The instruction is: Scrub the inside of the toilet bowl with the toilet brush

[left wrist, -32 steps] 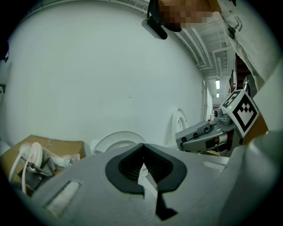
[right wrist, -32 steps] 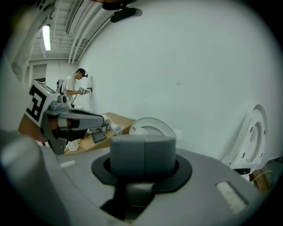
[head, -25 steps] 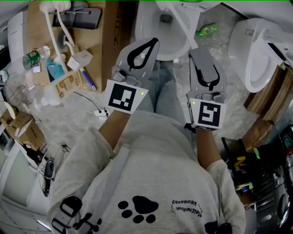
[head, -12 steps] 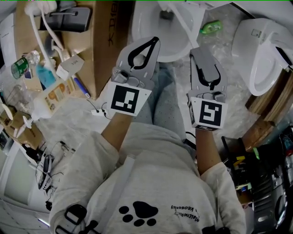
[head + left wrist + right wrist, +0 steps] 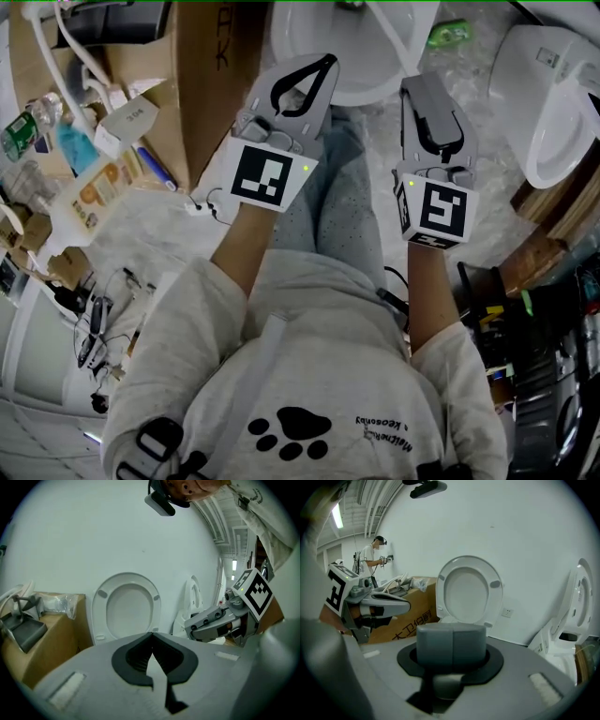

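We held the left tool (image 5: 323, 66) and the right tool (image 5: 419, 86) side by side above our knees, each with its jaws pressed together on nothing. The bowl (image 5: 361, 80) lay just beyond their tips at the far middle, its seat (image 5: 468, 590) raised against the wall. A box (image 5: 202, 84) stood to its left and a second toilet (image 5: 553, 103) to its right.

Pale grey sweatshirt (image 5: 319, 319), black paw print (image 5: 292, 427), grey left tongs (image 5: 327, 60), grey right tongs (image 5: 418, 81)
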